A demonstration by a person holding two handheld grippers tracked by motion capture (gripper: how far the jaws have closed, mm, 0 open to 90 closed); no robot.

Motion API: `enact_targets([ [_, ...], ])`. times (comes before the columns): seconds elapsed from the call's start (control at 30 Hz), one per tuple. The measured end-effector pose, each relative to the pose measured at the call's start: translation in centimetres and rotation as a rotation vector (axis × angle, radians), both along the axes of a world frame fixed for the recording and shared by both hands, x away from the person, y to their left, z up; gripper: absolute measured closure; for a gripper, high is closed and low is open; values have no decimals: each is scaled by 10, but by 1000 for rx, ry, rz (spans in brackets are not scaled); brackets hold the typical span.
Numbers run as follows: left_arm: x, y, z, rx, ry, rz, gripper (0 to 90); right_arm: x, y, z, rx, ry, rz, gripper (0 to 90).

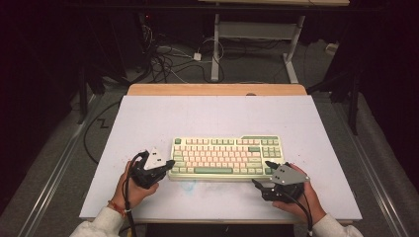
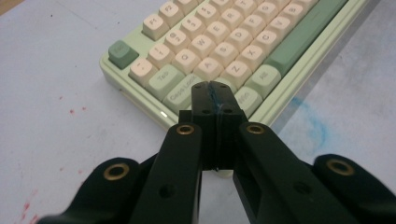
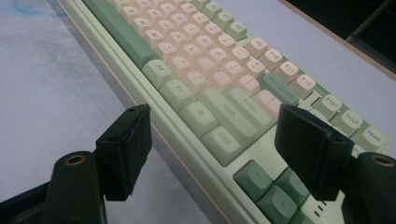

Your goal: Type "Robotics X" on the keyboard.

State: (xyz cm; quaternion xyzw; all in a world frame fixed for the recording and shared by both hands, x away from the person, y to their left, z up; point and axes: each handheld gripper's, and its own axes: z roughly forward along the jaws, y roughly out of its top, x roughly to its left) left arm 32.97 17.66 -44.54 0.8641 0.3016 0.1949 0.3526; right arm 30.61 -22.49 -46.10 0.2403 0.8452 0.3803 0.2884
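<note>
High view: left hand (image 1: 129, 190) low at the keyboard's (image 1: 225, 158) left end, wrist bent inward, forearm rising from the bottom edge. Left gripper (image 1: 169, 163) pointing right at the keyboard's near-left corner, jaws pressed together with nothing between them. Left gripper view: closed tips (image 2: 213, 95) right over the Caps Lock and Shift keys at the keyboard's (image 2: 224, 51) left edge; cannot tell whether touching the keycaps. Bare pale surface (image 2: 56, 116) left of the keyboard, speckled with small red marks; blue smudge (image 2: 313, 123) just in front of the keyboard's near edge.

Keyboard lying flat, centred on the white surface (image 1: 217, 116), long side parallel to the near edge. Wide open room behind the keyboard up to the wooden strip (image 1: 217, 89) at the far edge; narrower band in front.

Right of the keyboard: right hand (image 1: 301, 200) just off the near-right corner, right gripper (image 1: 263, 174) angled up-left toward that corner, jaws spread apart and empty. Right gripper view: jaws straddling the keyboard's (image 3: 201, 84) near-right corner, Ctrl and arrow keys between them, pads clear of the case. Free surface beyond the keyboard's right end.
</note>
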Motion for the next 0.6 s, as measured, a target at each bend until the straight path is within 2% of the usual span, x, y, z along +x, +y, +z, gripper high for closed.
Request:
enact_targets([
  [0.2, 12, -14, 4, 2, 16, -13, 875, 1, -1, -1, -2, 4, 0, 278],
  [0.6, 35, -47, -2, 34, 64, -59, 873, 1, 0, -2, -8, 10, -1, 278],
])
